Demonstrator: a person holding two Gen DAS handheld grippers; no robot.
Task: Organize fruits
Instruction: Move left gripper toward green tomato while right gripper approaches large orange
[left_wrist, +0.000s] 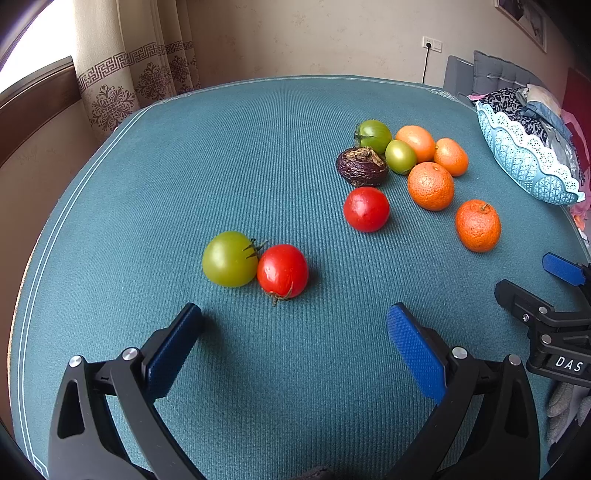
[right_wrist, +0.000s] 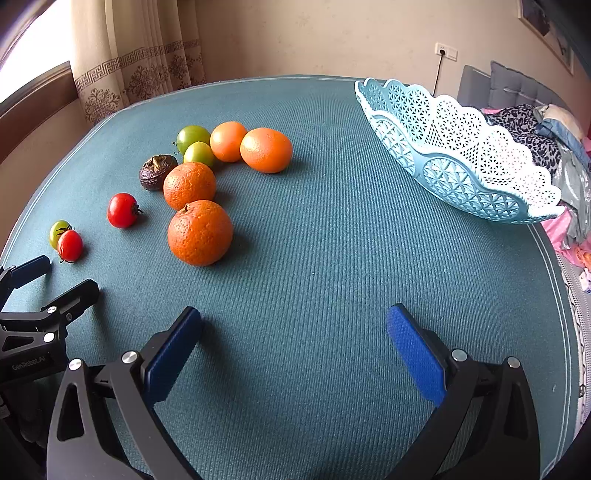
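Pale blue lattice plastic basket sits at the teal surface's right edge, nothing visible inside. Oranges, red and green tomatoes lie loose left. Left gripper and right gripper hover, jaws wide, holding nothing.

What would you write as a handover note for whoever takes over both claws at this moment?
Left claw: open, empty, low over the mat just short of the touching green tomato and red tomato.
Right claw: open, empty, over bare mat.
Basket: at the mat's right edge, nothing visible in it.
Fruit: all loose on the mat. A lone red tomato, a dark wrinkled fruit, two more green tomatoes and four oranges, nearest one.
Done: nothing sorted.
Left: all ten pieces, presumably into the basket.
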